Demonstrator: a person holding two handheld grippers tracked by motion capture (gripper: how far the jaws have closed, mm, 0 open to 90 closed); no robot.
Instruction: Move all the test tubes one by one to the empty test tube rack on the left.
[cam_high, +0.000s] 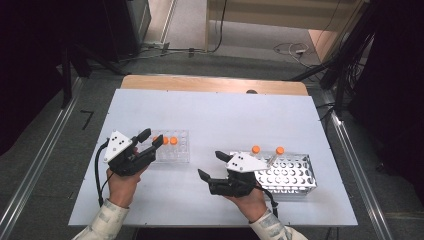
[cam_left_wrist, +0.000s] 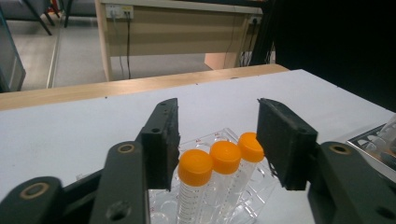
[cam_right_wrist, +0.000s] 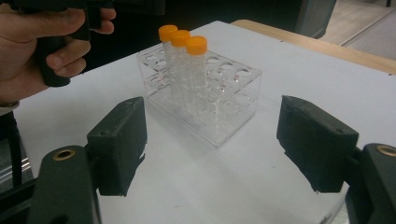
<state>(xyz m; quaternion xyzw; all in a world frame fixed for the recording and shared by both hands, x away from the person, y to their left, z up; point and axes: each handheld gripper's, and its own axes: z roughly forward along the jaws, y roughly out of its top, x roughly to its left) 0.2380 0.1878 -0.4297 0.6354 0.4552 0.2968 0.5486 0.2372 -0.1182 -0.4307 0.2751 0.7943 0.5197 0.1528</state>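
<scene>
**Left gripper over the clear rack**

The left gripper (cam_high: 154, 139) has its jaws spread around three orange-capped tubes (cam_left_wrist: 225, 157) standing in the clear rack (cam_high: 172, 149) left of centre, untouched. The right gripper (cam_high: 211, 165) hovers mid-table, jaws wide apart, holding nothing
</scene>
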